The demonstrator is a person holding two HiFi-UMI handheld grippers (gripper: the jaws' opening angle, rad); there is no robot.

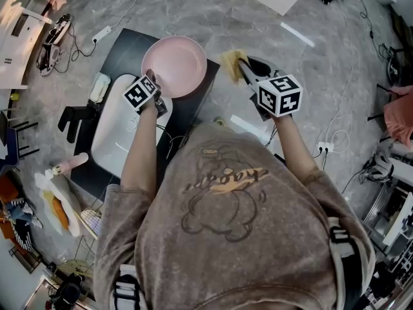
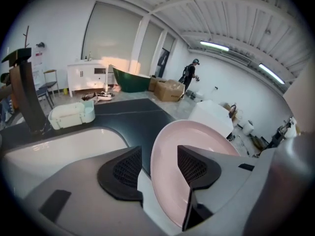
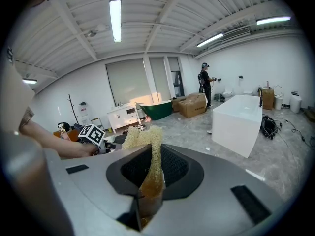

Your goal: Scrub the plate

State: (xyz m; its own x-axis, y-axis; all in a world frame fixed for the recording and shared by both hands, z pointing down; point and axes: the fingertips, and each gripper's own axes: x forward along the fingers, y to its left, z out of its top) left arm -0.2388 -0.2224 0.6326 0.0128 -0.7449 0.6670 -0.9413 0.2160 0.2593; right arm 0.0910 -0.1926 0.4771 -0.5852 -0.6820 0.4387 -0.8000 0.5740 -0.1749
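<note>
Though agape, left claw (image 2: pixel 160 162) astride plate (image 2: pixel 199 134) rim.

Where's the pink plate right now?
In the head view, the pink plate is over the dark counter, beyond the white sink, its rim between the open jaws of the left claw.

One pink plate (image 1: pixel 174 65) at twelve o'clock, one yellow scrubber (image 1: pixel 232 62) at one, one white sink (image 1: pixel 116 131) at nine (sunk in the single dark bench (image 1: pixel 126 51)), one black tap (image 1: pixel 74 118), one white tray (image 1: pixel 99 88). Two tools: left hand-held gripper (image 1: pixel 153 81), right hand-held gripper (image 1: pixel 245 68).
</note>
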